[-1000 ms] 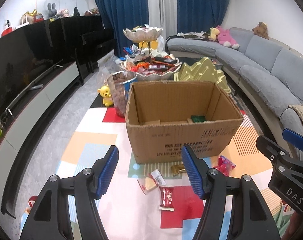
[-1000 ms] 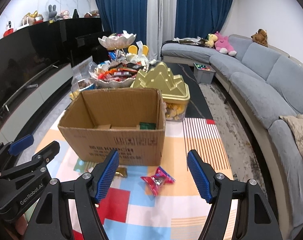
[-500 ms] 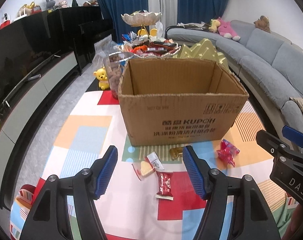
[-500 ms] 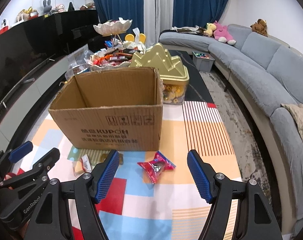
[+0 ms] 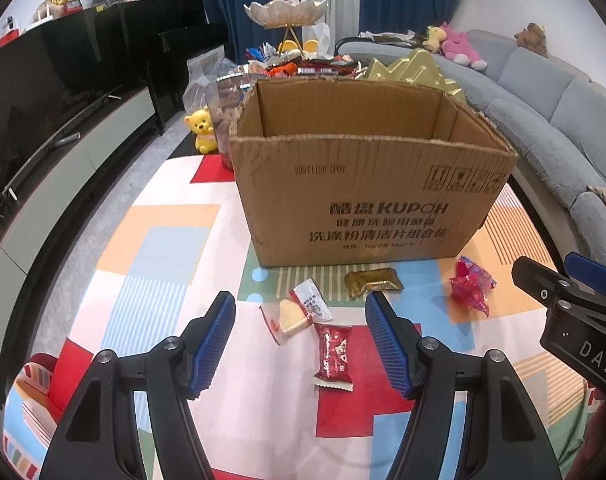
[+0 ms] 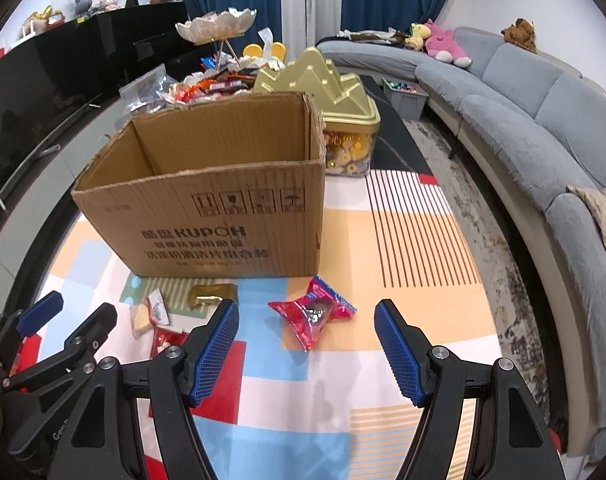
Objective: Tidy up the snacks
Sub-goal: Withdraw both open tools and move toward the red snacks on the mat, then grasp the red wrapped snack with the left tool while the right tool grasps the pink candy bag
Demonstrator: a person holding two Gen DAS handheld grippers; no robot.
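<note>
An open cardboard box [image 5: 367, 196] stands on a colourful mat; it also shows in the right wrist view [image 6: 223, 208]. In front of it lie loose snacks: a clear-wrapped cake slice [image 5: 293, 314], a red packet [image 5: 334, 350], a gold packet [image 5: 373, 283] and a crinkled red candy bag [image 5: 469, 286]. My left gripper [image 5: 301, 346] is open and empty, low over the cake slice and red packet. My right gripper [image 6: 307, 350] is open and empty, just before the red candy bag [image 6: 313, 312]. The box's inside is hidden.
Behind the box are a tiered snack bowl [image 5: 285, 16], a jar of snacks [image 5: 223, 120], a yellow bear toy [image 5: 201, 130] and a gold tin [image 6: 327, 92]. A grey sofa [image 6: 543, 120] curves along the right. A dark TV cabinet [image 5: 63, 120] runs along the left.
Both grippers have dropped lower and closer to the mat. The box now looms larger and its inside is out of sight. The snacks sit nearer the fingertips. Both stay open.
</note>
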